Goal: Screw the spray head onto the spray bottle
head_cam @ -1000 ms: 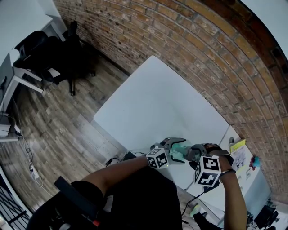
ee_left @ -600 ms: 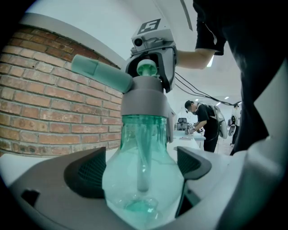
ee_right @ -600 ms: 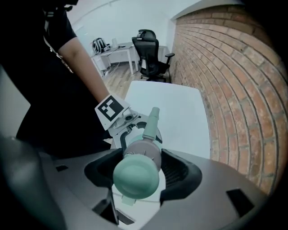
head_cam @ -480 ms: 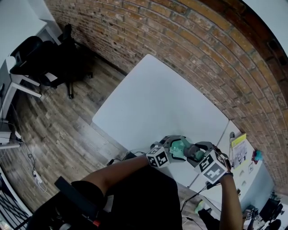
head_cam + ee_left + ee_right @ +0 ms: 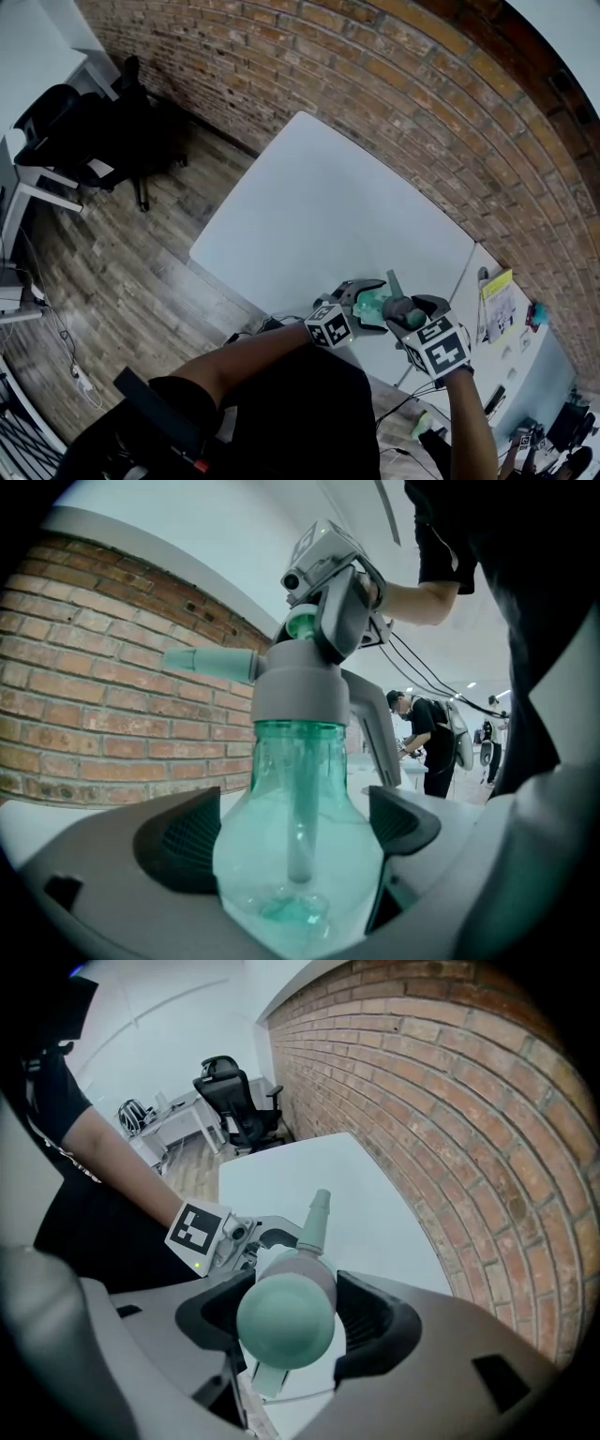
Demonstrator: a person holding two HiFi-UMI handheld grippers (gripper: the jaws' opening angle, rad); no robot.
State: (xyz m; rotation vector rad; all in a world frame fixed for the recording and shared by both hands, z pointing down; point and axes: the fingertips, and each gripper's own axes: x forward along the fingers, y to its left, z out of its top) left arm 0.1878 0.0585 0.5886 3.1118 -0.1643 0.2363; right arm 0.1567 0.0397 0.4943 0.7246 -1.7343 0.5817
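A see-through green spray bottle (image 5: 295, 855) stands upright between the pads of my left gripper (image 5: 292, 841), which is shut on its round body. The grey spray head (image 5: 302, 691) sits on the bottle's neck, its pale green nozzle (image 5: 208, 660) pointing left. My right gripper (image 5: 330, 592) comes down from above and is shut on the head. In the right gripper view the head's green top (image 5: 286, 1321) fills the gap between the pads of the right gripper (image 5: 286, 1324), and the nozzle (image 5: 317, 1213) points away. In the head view both grippers (image 5: 361, 302) (image 5: 401, 309) meet at the bottle (image 5: 373, 305), near the table's near edge.
The white table (image 5: 328, 206) lies below, against a brick wall (image 5: 422, 122). A second white surface (image 5: 506, 356) with a yellow item (image 5: 497, 314) is at the right. Black office chairs (image 5: 84, 122) stand far left on the wood floor. A person (image 5: 427, 738) stands in the background.
My right gripper has rolled around the spray head, and its marker cube has swung round. The nozzle now sticks out toward the table. The left gripper and bottle have stayed put.
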